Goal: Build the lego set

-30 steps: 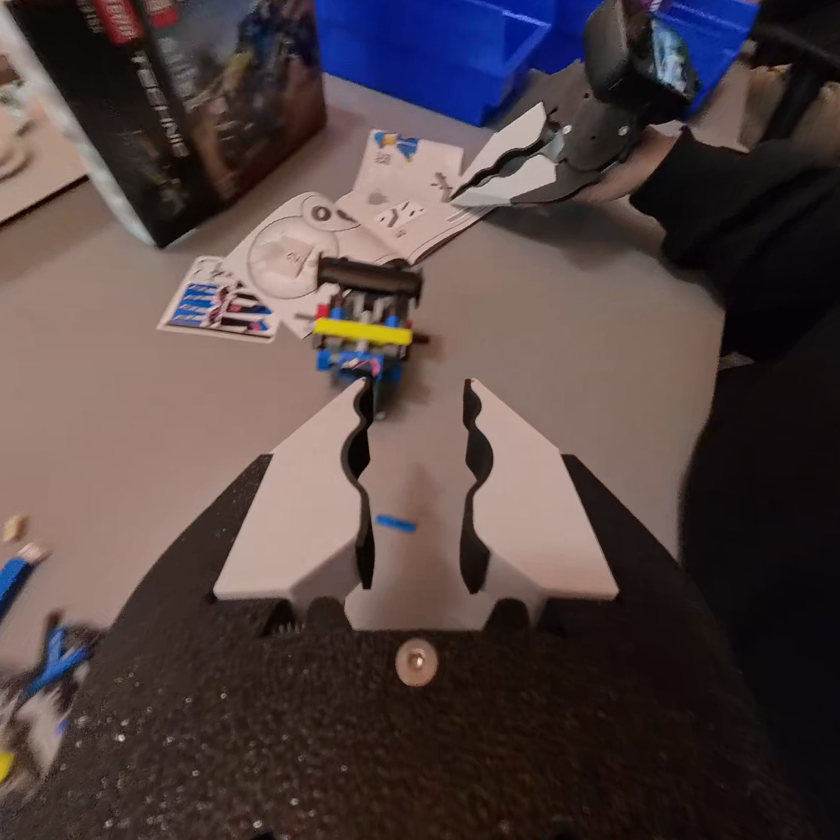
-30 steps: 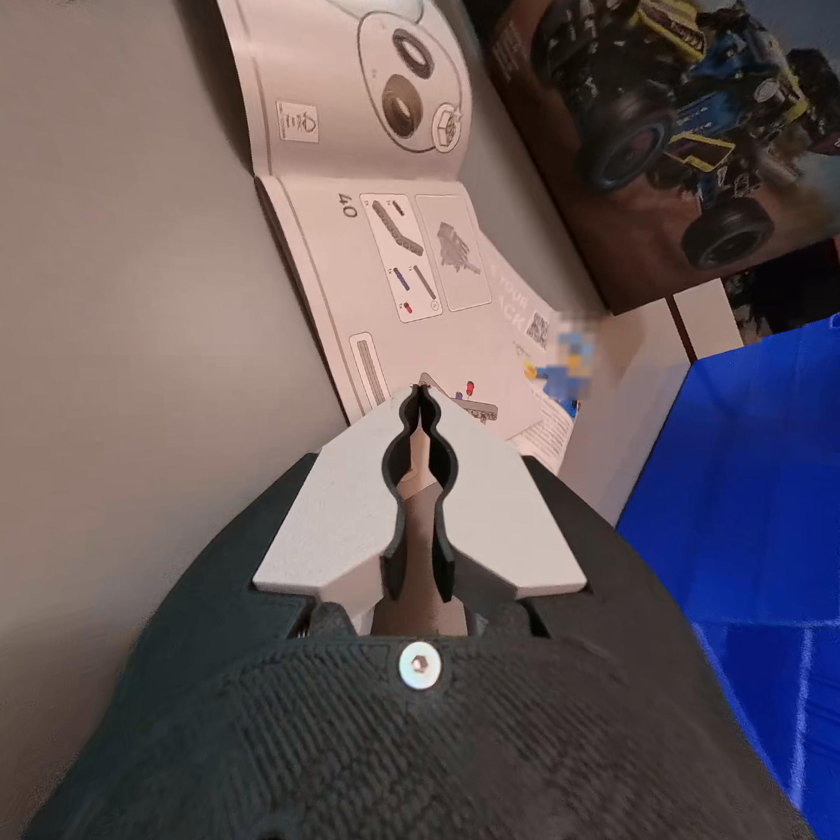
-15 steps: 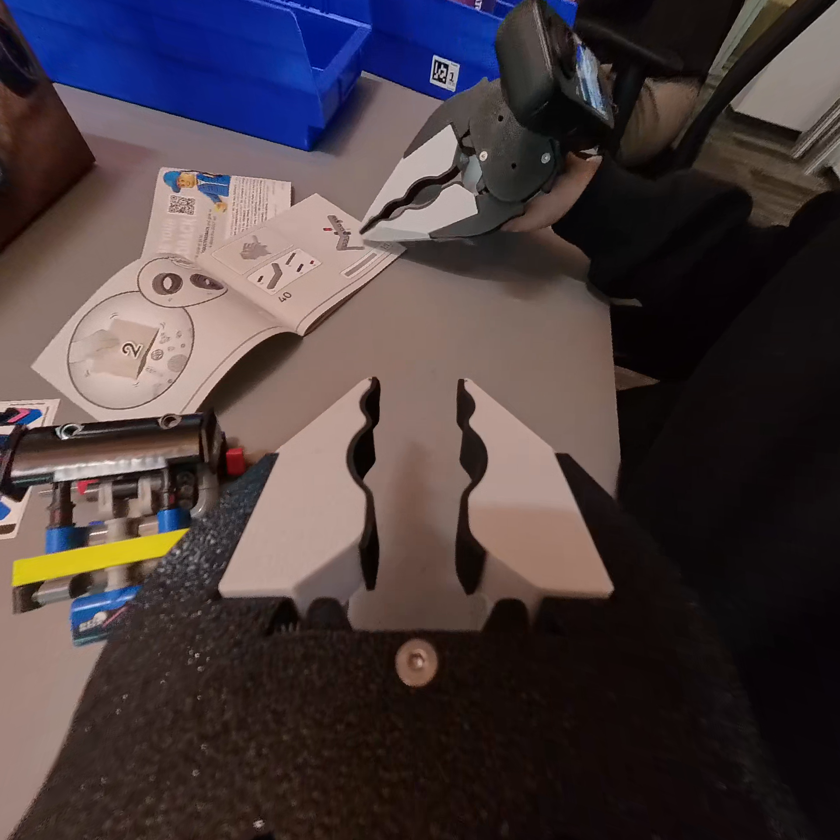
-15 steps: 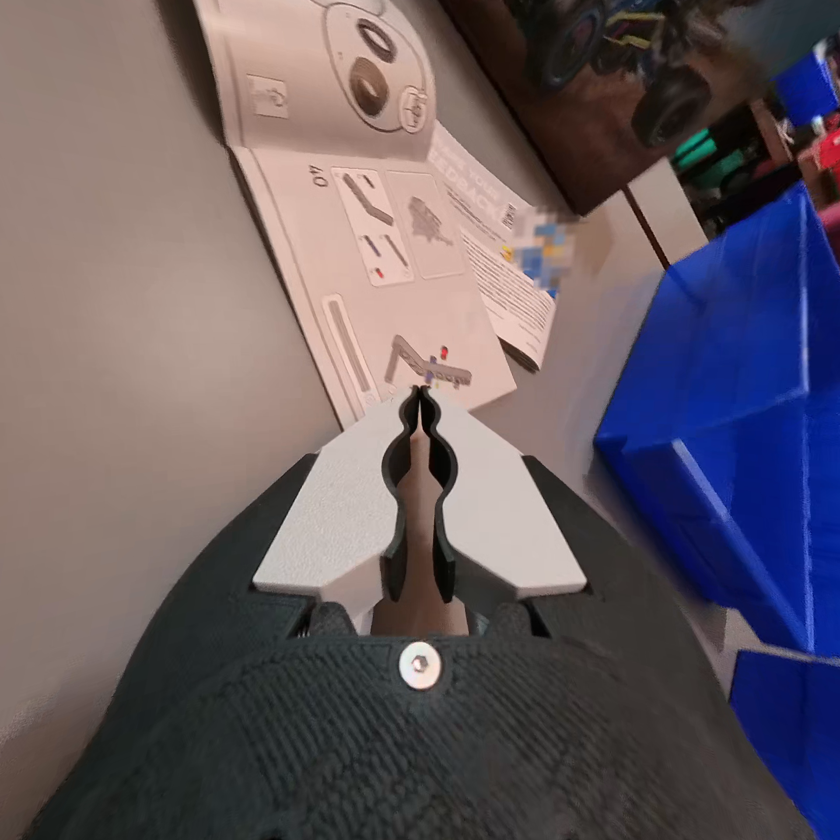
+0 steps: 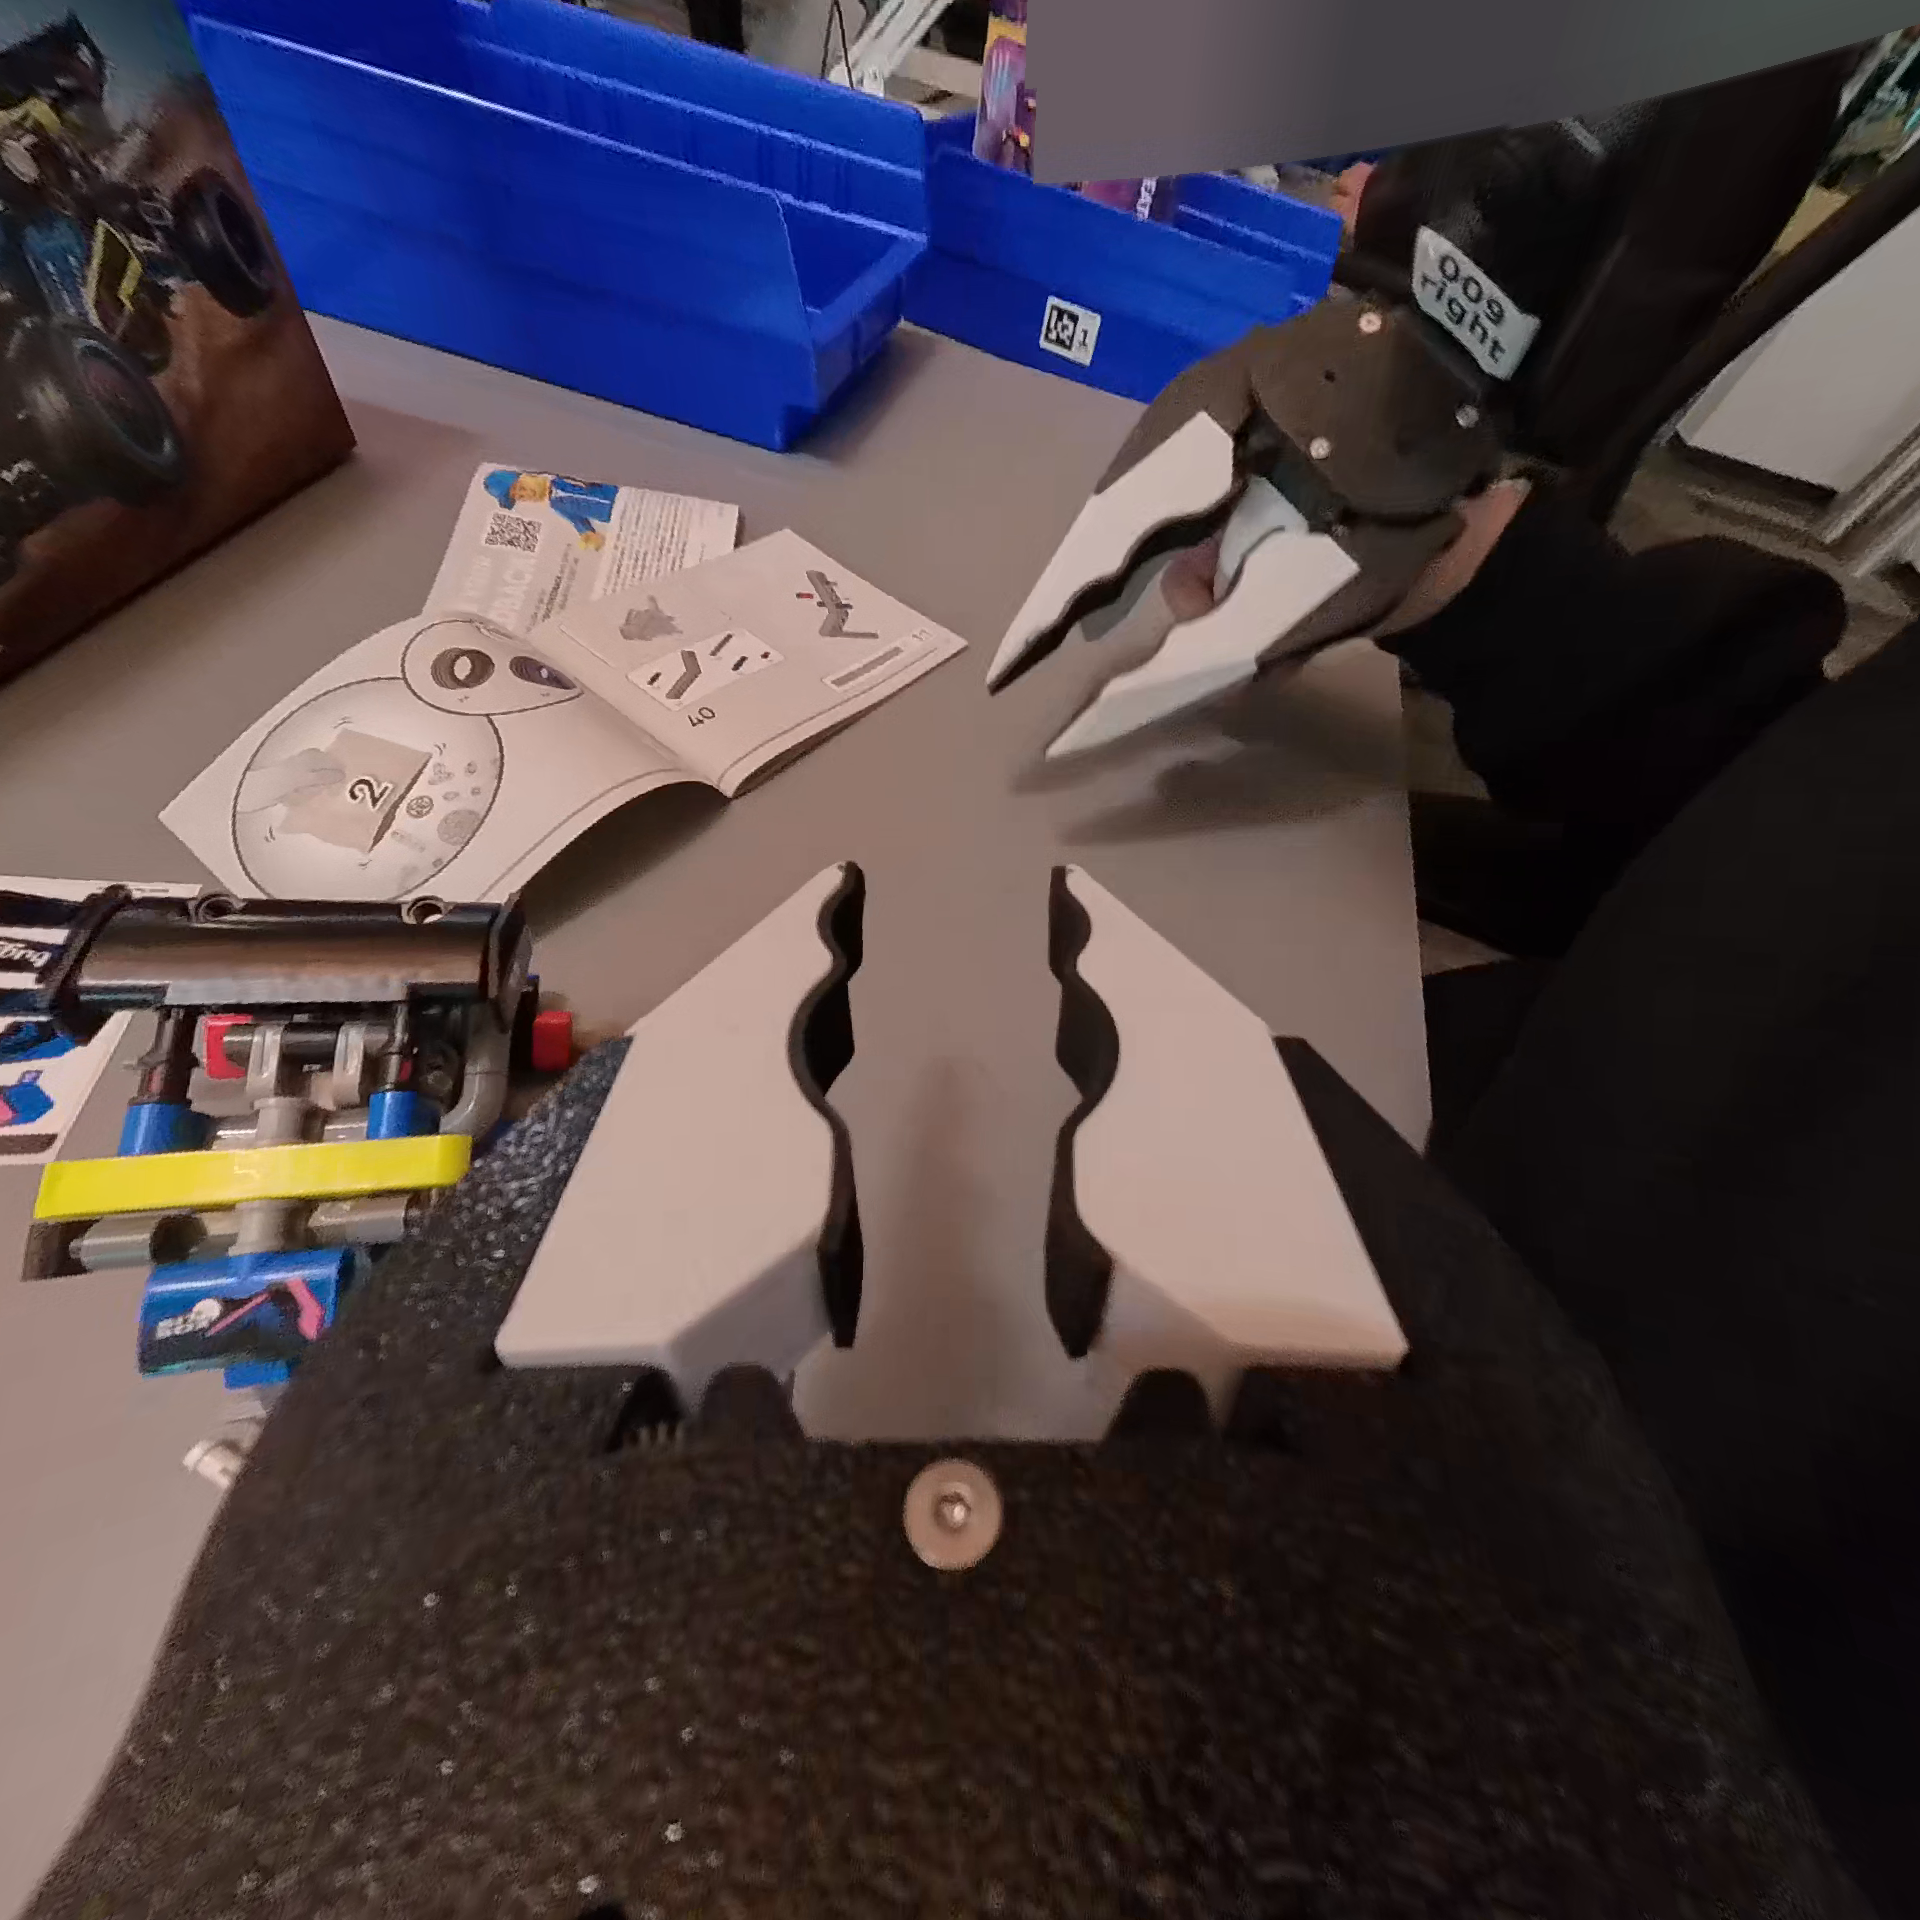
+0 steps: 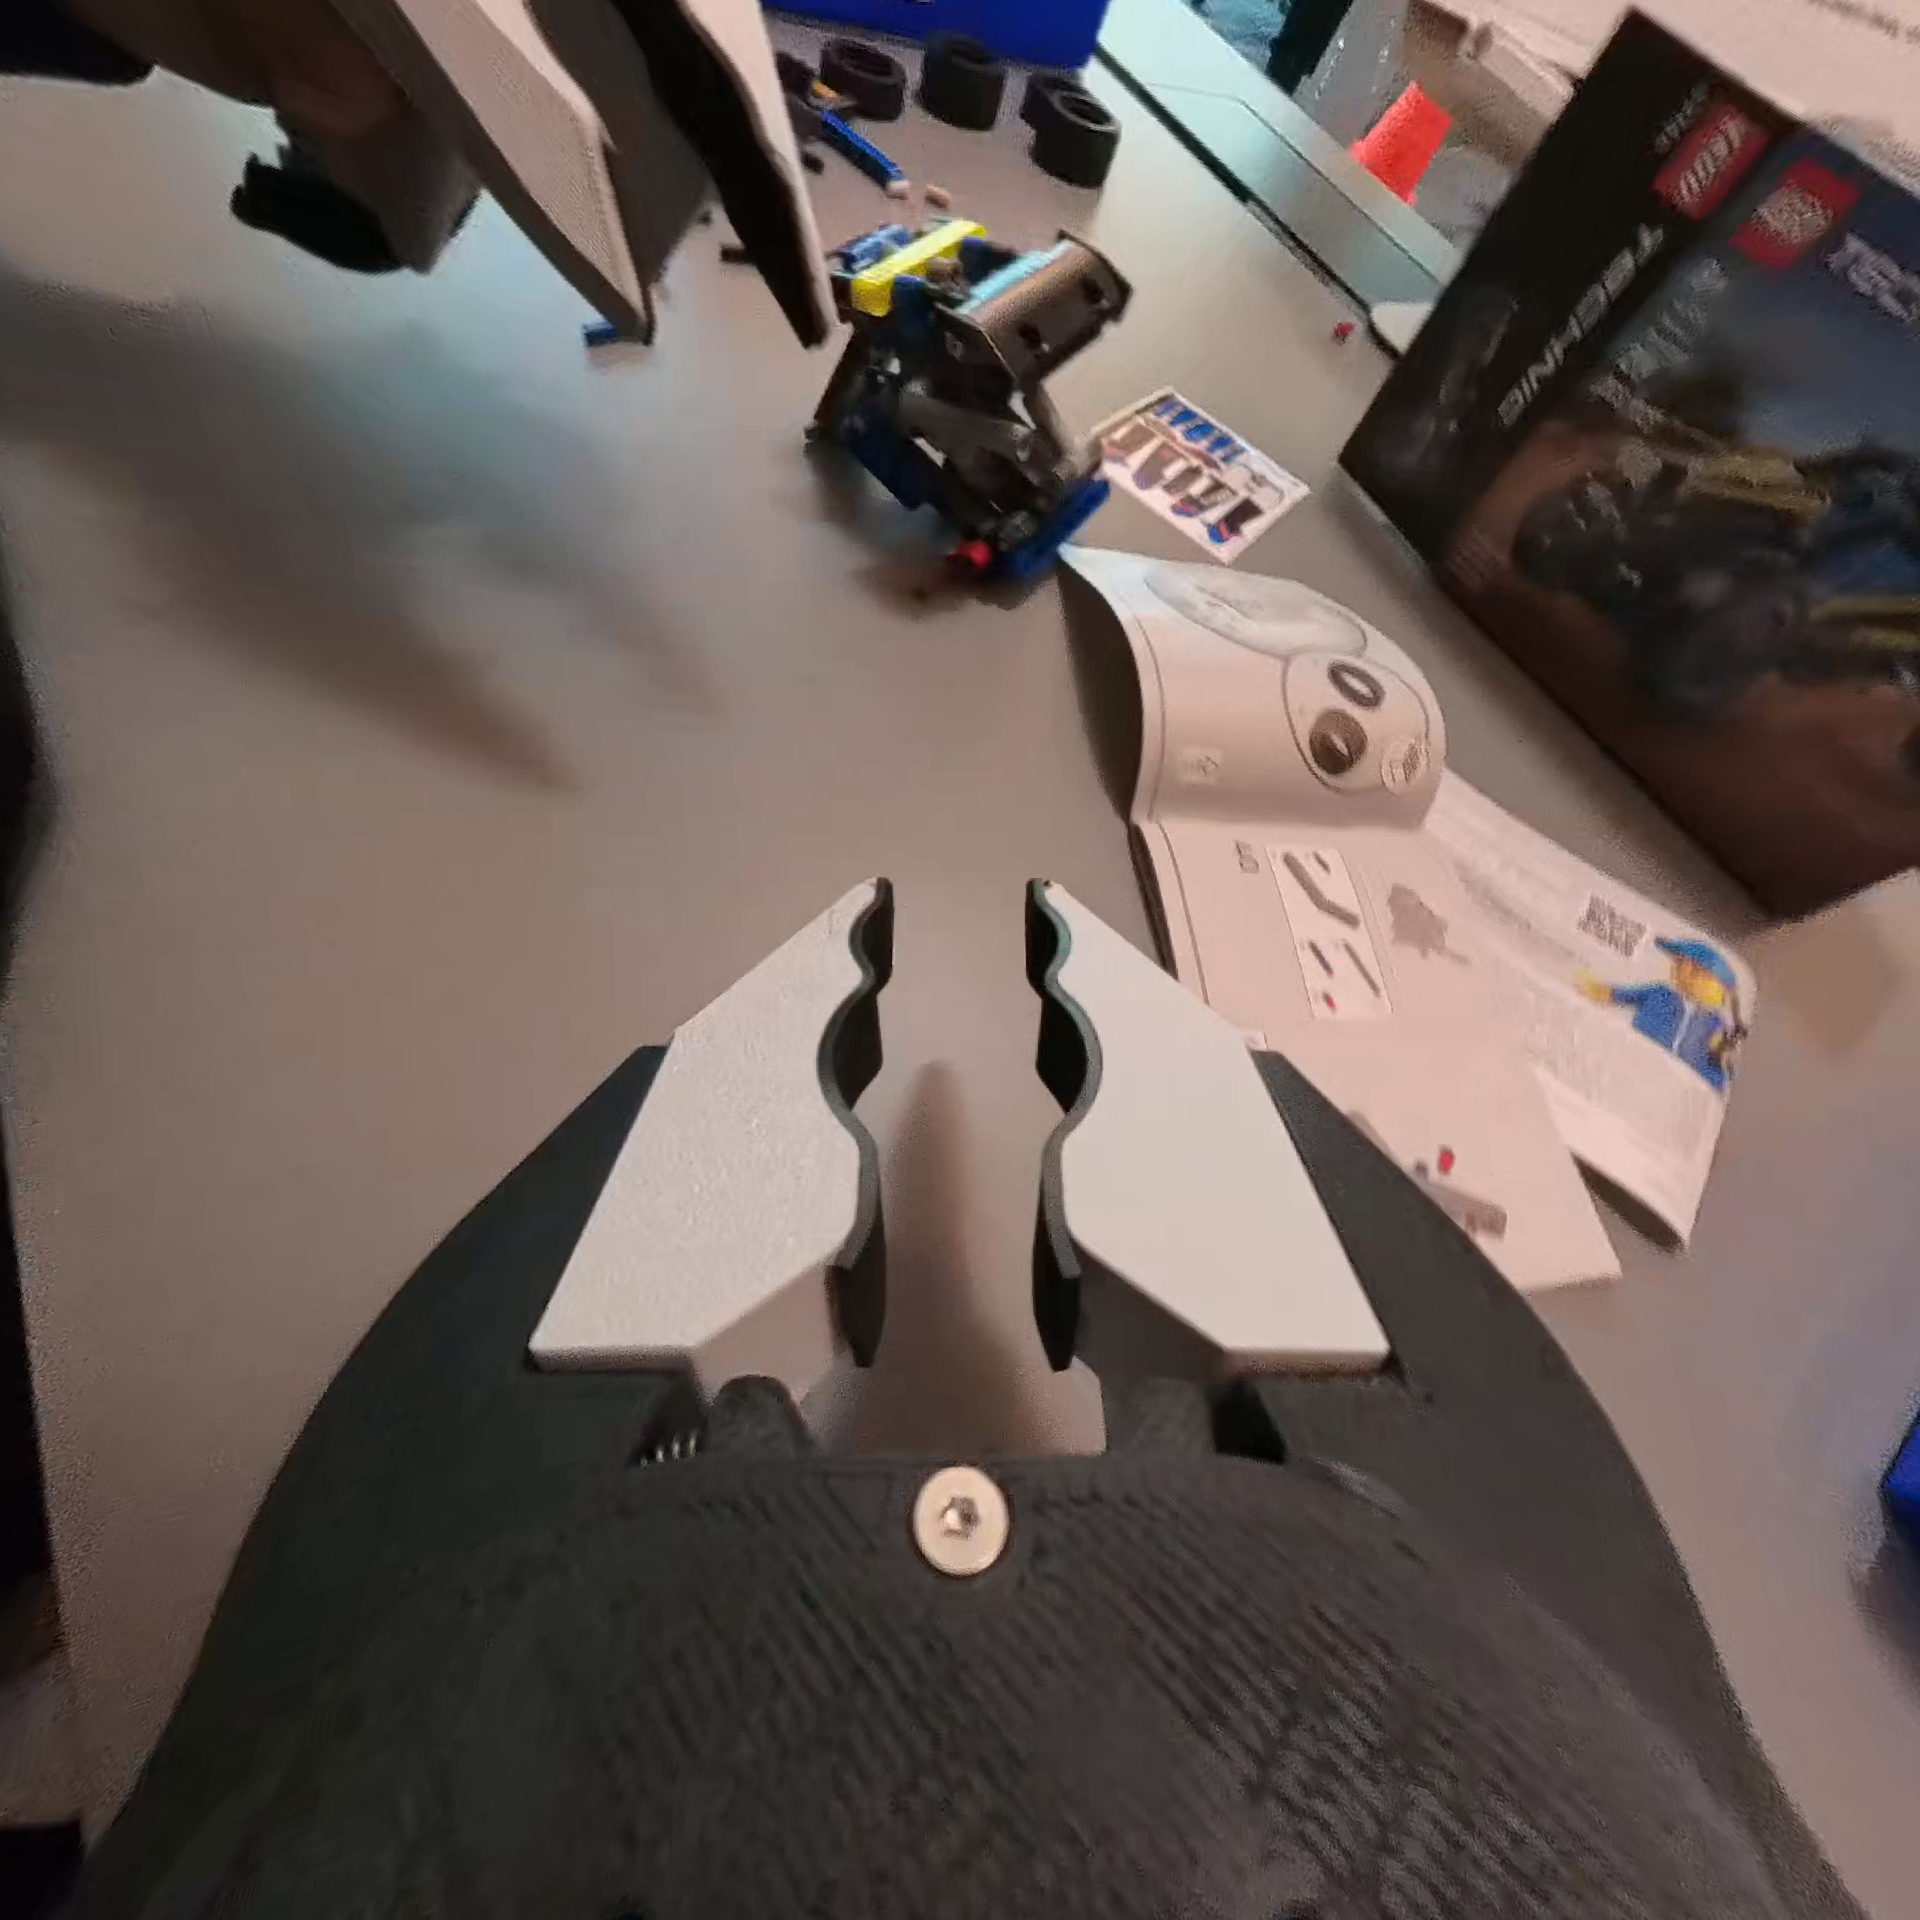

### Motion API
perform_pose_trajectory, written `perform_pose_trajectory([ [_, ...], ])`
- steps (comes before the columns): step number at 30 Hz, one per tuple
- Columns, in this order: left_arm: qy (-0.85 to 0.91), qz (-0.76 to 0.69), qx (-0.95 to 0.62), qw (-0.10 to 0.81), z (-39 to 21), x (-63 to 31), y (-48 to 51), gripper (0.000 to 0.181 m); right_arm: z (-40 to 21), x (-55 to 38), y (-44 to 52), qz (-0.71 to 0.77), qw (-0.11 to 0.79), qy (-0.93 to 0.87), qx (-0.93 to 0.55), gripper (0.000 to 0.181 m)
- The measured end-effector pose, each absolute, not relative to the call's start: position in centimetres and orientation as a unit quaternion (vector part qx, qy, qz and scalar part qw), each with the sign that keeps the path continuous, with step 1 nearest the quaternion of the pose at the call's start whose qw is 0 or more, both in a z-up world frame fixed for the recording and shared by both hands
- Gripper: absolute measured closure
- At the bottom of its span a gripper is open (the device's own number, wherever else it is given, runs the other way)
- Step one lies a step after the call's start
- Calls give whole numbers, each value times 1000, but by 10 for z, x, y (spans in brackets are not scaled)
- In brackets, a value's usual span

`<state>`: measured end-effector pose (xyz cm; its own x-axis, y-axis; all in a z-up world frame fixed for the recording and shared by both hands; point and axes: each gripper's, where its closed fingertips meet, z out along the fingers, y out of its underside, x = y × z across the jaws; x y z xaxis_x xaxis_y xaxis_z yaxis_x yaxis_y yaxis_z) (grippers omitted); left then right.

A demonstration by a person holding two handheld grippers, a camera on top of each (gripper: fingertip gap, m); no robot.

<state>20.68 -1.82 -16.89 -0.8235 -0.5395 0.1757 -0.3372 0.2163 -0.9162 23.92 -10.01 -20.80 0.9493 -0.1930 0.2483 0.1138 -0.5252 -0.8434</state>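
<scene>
A partly built lego model in black, blue, grey and yellow stands on the grey table, left of my left gripper; it also shows in the right wrist view. My left gripper is open and empty above bare table, and it shows at the top left of the right wrist view. My right gripper is open and empty over the table, left of the open instruction booklet. In the left wrist view the right gripper hovers right of the booklet.
The lego box stands behind the booklet. A sticker sheet lies by the model. Blue bins line the far table edge. Black tyres and loose small parts lie far off. A dark sleeve holds the right gripper.
My right gripper has let go of the booklet page, opened, pulled back and swung toward the model. My left gripper has shifted right of the model and stayed open.
</scene>
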Motion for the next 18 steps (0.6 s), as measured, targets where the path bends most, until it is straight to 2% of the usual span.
perform_pose_trajectory([
  [1,775,-559,-281,89,-170,206,-20,148,-208,237,-92,-157,487,13,-859,157],
  [10,844,-475,-226,108,-205,163,-1,155,-213,228,-34,-155,476,-39,-865,162],
  [18,802,-399,-386,222,-203,162,152,159,-207,232,-9,-160,486,-56,-858,163],
])
